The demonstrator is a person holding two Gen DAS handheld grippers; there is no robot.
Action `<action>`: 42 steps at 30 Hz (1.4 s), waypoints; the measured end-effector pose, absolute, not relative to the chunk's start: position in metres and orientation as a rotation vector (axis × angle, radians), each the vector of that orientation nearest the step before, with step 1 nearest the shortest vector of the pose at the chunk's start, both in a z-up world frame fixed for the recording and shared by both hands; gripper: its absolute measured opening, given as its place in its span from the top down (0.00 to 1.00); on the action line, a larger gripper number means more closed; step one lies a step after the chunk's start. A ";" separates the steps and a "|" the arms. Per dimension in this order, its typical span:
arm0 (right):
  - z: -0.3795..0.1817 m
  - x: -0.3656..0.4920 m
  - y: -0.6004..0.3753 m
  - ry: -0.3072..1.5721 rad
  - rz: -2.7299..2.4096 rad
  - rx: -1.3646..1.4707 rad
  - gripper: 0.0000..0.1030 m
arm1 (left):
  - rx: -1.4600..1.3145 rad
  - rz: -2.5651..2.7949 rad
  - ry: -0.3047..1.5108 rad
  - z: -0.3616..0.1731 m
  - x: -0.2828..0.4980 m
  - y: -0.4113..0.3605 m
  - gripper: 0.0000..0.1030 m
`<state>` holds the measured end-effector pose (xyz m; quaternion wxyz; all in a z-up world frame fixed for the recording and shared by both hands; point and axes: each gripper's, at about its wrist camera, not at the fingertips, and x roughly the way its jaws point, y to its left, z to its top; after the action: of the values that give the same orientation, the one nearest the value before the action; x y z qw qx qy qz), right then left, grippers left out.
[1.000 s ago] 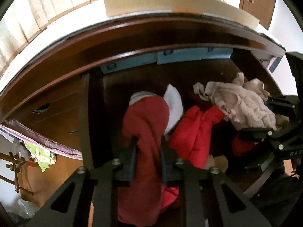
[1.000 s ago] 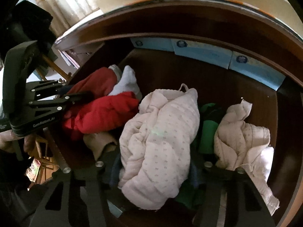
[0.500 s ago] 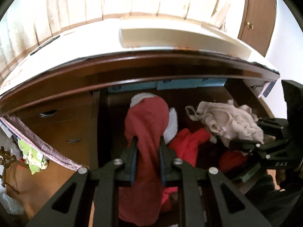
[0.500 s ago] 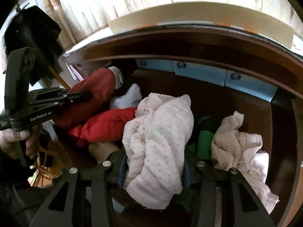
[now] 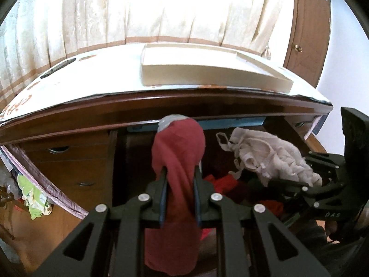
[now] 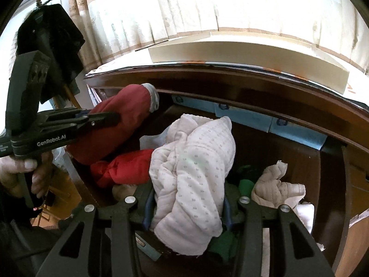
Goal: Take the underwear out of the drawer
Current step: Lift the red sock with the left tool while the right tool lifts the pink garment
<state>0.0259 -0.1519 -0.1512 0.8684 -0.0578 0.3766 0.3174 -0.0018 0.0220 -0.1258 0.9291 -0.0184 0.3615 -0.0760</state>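
We face a dark wooden dresser (image 5: 69,120) whose top is covered with a white sheet (image 5: 110,73), and a shallow cream tray (image 5: 207,69) rests toward the back edge of that top. Behind it hang pale patterned curtains (image 5: 115,11) glowing with strong daylight, and a brown wooden door (image 5: 306,34) stands by a white wall (image 5: 341,57) at the right. At the left we see closed drawer fronts with metal handles (image 5: 57,149).

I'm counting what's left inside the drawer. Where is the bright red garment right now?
In the right wrist view the bright red garment lies in the drawer, left of the pale pink dotted garment and below the dark red garment in the left claw.
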 end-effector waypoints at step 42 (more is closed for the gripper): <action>-0.102 -0.028 -0.154 0.383 0.736 -0.191 0.53 | -0.057 -0.199 0.423 -0.078 -0.037 0.011 0.84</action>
<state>-0.0285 -0.1542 -0.1018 0.9108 -0.0926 0.1857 0.3569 -0.0373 0.0107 -0.0780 0.9724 -0.0282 0.2095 -0.0988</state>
